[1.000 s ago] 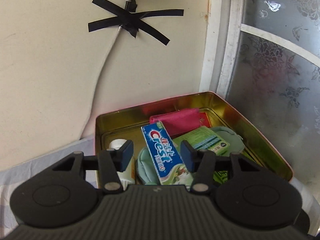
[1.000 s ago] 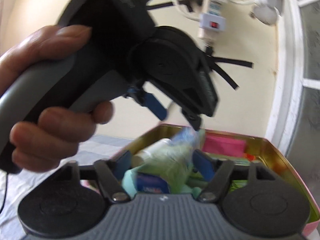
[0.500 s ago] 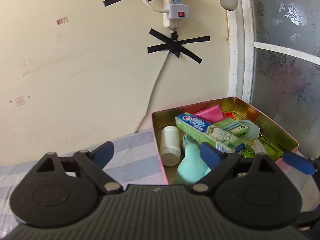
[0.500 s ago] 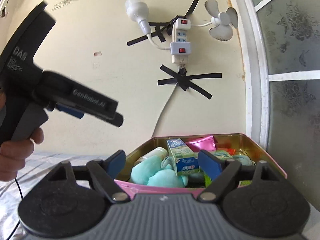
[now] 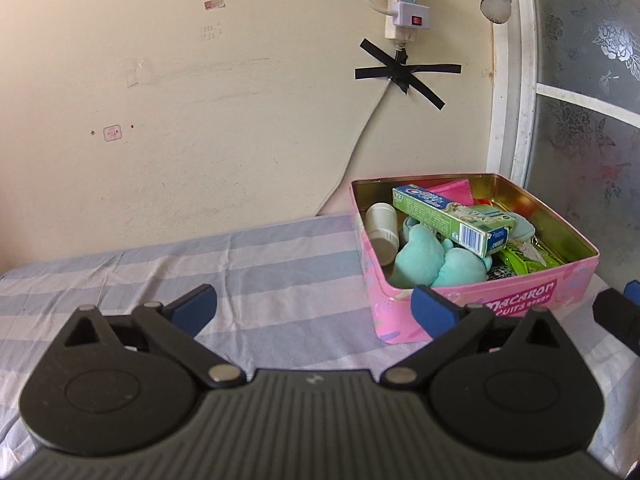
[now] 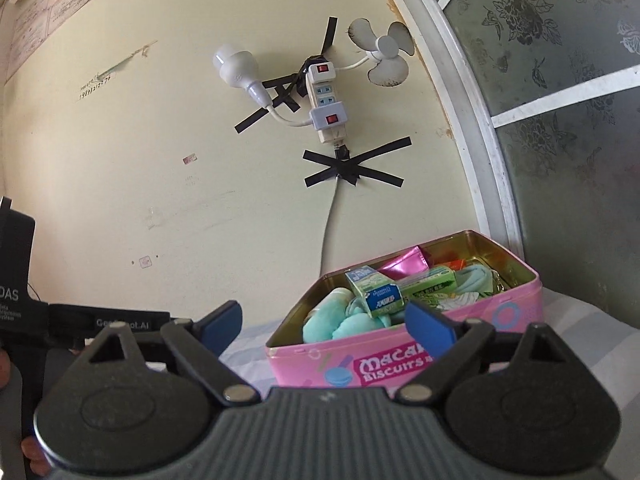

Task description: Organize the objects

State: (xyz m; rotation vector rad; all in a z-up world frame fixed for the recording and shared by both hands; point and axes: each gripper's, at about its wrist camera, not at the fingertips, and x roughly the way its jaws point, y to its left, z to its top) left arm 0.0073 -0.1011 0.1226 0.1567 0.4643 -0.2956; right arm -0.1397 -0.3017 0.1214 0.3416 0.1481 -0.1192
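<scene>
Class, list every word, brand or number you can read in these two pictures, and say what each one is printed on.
"MACARON", with a partly hidden line below: front of the pink tin.
"BISCUITS", under cut-off "MACA": the same tin, right wrist view.
"DAS": the left gripper's black body, right wrist view.
Toothpaste box: brand too small to read.
Paper sheets and small stickers on the wall: too blurred.

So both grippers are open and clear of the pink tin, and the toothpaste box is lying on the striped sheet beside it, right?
Not quite. The toothpaste box lies inside the pink tin, on top of the other items, as the left wrist view shows. Both grippers, left and right, are open and clear of it.
</scene>
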